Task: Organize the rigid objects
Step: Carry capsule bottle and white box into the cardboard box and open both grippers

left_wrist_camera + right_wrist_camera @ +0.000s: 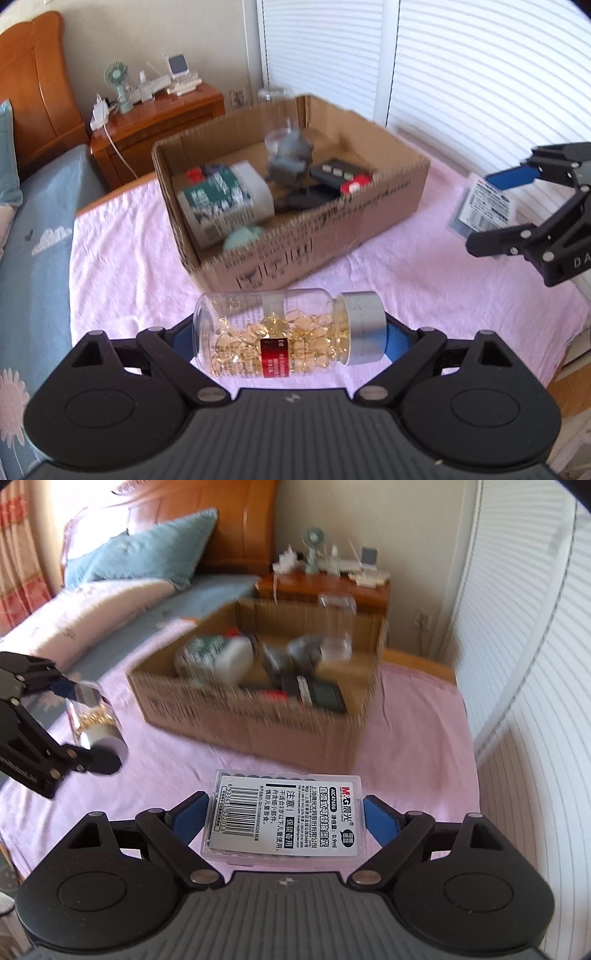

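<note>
Now your left tool (pixel 291 334) grips the capsule bottle (pixel 288 332) crosswise, your right tool (pixel 284 816) the clear case (pixel 286 814); the cardboard box (pixel 306 236) lies upper-centre, ahead of both.

Left tongs (pixel 291 334): matte black plastic, ribbed grey body, round side housings, blue pads, silver screws at link pivots. Right tongs (pixel 286 814): same build; white lettering "DA" on side in left wrist view.
</note>
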